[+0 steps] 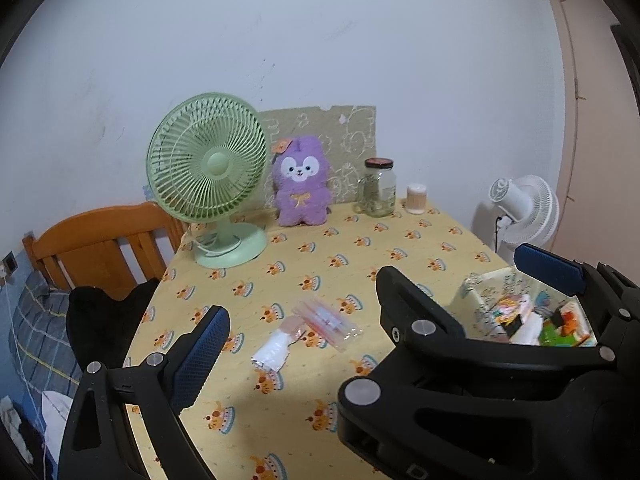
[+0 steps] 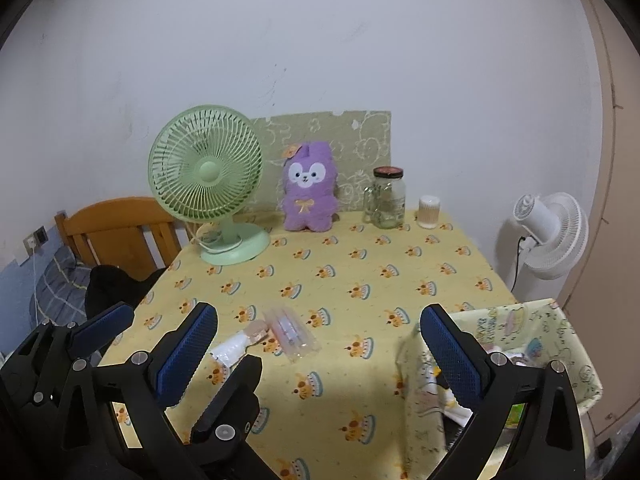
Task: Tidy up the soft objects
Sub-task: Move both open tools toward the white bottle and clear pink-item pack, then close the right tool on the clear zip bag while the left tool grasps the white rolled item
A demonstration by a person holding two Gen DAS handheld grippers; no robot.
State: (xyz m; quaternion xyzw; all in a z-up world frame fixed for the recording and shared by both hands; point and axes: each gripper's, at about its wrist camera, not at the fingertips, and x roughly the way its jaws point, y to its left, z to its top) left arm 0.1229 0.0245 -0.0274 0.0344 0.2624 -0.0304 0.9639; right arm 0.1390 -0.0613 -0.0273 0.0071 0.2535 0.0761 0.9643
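Bin (image 2: 552, 332) contents partly hidden

Table (image 2: 360, 280), fan (image 2: 206, 176), plush (image 2: 308, 196), jar (image 2: 386, 198), packets (image 2: 290, 332)

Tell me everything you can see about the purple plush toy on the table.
The purple plush toy is fluffy, with a white face patch, dark eyes, an orange bow on its chest and an orange flower by one ear. It stands upright at the table's far edge, backed by a patterned green board, between the green fan and a glass jar. Neither gripper touches it.
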